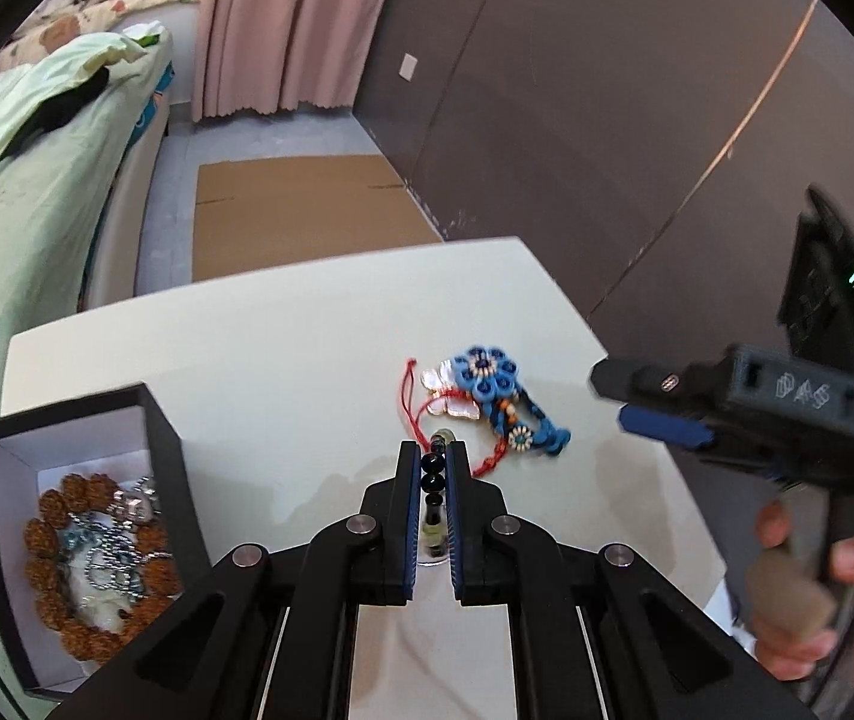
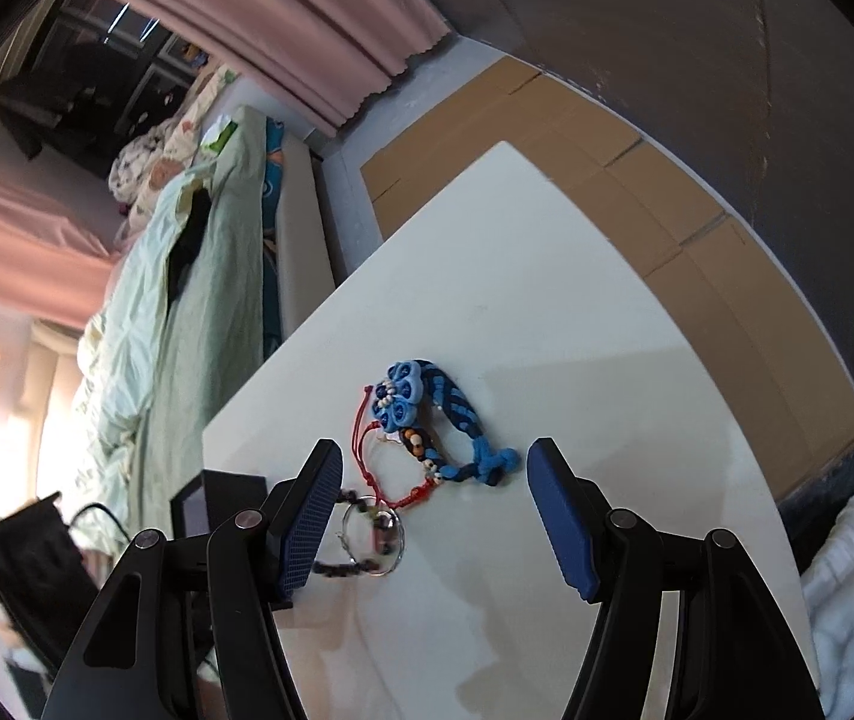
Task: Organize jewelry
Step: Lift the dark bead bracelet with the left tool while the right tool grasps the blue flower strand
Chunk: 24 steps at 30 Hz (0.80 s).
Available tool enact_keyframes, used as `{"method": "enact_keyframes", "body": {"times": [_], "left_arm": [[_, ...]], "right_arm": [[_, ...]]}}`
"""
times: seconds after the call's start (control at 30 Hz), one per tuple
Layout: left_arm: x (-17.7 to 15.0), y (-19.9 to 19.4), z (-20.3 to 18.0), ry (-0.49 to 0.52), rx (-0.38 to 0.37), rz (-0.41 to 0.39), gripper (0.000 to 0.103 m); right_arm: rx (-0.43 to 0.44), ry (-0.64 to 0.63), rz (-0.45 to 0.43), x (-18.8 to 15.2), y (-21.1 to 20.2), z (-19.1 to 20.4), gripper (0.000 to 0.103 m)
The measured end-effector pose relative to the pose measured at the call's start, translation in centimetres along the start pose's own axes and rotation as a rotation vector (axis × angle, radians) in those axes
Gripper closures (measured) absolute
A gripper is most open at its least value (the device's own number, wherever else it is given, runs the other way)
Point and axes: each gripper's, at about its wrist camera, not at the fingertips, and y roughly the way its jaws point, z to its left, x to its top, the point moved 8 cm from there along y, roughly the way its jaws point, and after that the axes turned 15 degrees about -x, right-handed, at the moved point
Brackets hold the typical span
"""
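While your left gripper (image 1: 432, 468) clamps its blue pads on a beaded bracelet (image 1: 432, 483), the dark beads run up the narrow gap between the fingers, and a pale bead pokes out past the tips. You hold it over the white counter (image 1: 283, 372). In your right wrist view the same bracelet (image 2: 367, 531) shows blurred, a clear ring with dark beads, at the left finger of your right gripper (image 2: 433, 468).

Your right gripper has its jaws well apart with nothing between the pads, pointing down at the counter (image 2: 547, 312). A hand (image 1: 799, 588) grips its handle at the right edge of the left view.

Just ahead of the left gripper lies a heap: a blue braid with a flower (image 1: 487, 378), a red cord (image 1: 415, 396) and a pale butterfly charm (image 1: 448, 396), all touching. In the right view the braid (image 2: 427, 414) lies between the open fingers, farther up the counter.

At the left counter edge sits a black box (image 1: 163, 438), white inside, holding a brown bead bracelet (image 1: 67, 558) and a silver chain (image 1: 109, 564).
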Motion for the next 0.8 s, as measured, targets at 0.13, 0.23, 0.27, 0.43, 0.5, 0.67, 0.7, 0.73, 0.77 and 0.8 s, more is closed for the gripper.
{"method": "enact_keyframes", "body": {"times": [0.13, 0.23, 0.27, 0.43, 0.5, 0.67, 0.7, 0.73, 0.77, 0.8], "left_arm": [[0.7, -1.5, 0.3, -0.02, -0.012, -0.036, 0.095], [1.2, -2.7, 1.0, -0.036, -0.016, -0.064, 0.095], [1.4, -2.9, 1.1, -0.041, -0.017, -0.069, 0.095], [2.2, -4.3, 2.2, -0.072, -0.022, -0.098, 0.095], [2.3, -4.6, 2.6, -0.081, -0.027, -0.106, 0.095], [2.7, -5.4, 3.3, -0.097, -0.031, -0.126, 0.095], [2.8, -5.7, 3.4, -0.098, -0.033, -0.132, 0.095], [2.8, -5.9, 3.4, -0.098, -0.035, -0.136, 0.095], [2.9, -6.2, 3.4, -0.098, -0.037, -0.143, 0.095], [3.0, -6.5, 3.5, -0.098, -0.037, -0.149, 0.095]], "right_arm": [[-0.027, -0.073, -0.016, 0.0, 0.8, 1.6, 0.04], [-0.045, -0.117, -0.001, -0.2, 1.9, 2.4, 0.05], [-0.051, -0.13, 0.008, -0.3, 2.4, 2.7, 0.053], [-0.107, -0.171, 0.029, -0.7, 4.2, 3.0, 0.055], [-0.12, -0.18, 0.043, -0.8, 4.9, 3.0, 0.072], [-0.152, -0.181, 0.049, -0.8, 5.0, 2.5, 0.093], [-0.147, -0.179, 0.042, -0.7, 4.6, 2.4, 0.093], [-0.144, -0.179, 0.036, -0.8, 4.3, 2.6, 0.093], [-0.132, -0.177, 0.027, -0.7, 3.6, 2.6, 0.093], [-0.117, -0.174, 0.017, -0.6, 3.1, 2.7, 0.093]]}}
